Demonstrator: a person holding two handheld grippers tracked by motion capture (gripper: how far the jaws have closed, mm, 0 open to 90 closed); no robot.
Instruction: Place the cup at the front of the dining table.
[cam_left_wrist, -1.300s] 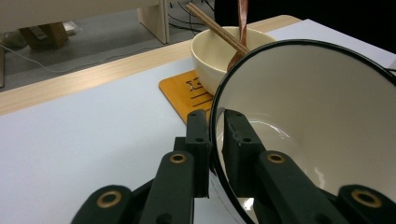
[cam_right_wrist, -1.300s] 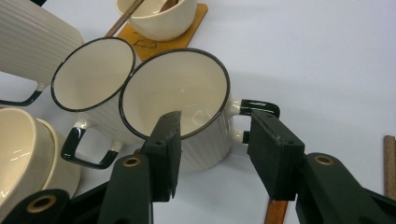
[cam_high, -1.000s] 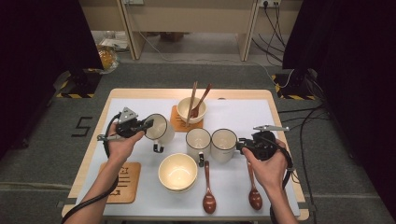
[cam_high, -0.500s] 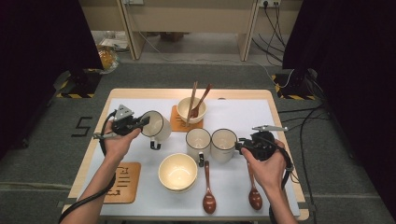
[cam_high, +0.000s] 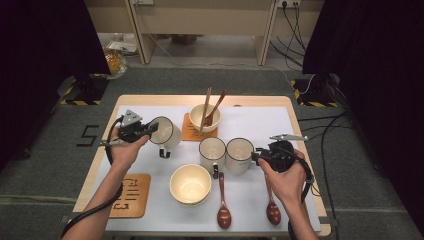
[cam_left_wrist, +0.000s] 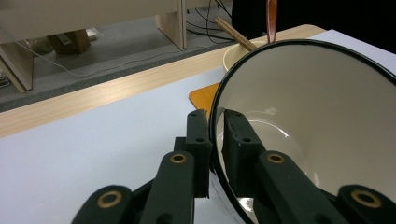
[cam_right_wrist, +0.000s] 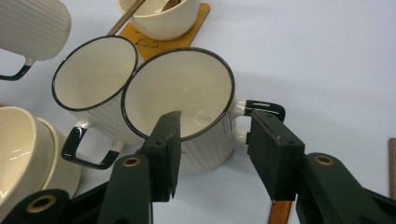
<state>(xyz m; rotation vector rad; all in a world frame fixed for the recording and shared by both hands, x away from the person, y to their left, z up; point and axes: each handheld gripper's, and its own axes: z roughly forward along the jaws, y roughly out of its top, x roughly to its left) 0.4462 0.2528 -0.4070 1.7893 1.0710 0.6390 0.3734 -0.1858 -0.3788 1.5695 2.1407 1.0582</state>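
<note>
**Pale table, one mug lifted**

White tabletop (cam_high: 280, 125) carries mugs, bowls and spoons. Left gripper (cam_left_wrist: 214, 135) pinches the rim of a cream mug (cam_high: 165, 134) with a dark rim and ribbed wall, tipped on its side above the table's left half, handle hanging down. Right gripper (cam_right_wrist: 212, 140) stands spread around another mug (cam_right_wrist: 184, 100), standing upright

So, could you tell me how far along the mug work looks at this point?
Done: one bowl sits on a coaster with utensils in it. In hand: the left gripper clamps a lifted, tilted mug by its rim. The right gripper, jaws open, is at another mug. Left, probably: the remaining mug, the empty coaster.
</note>
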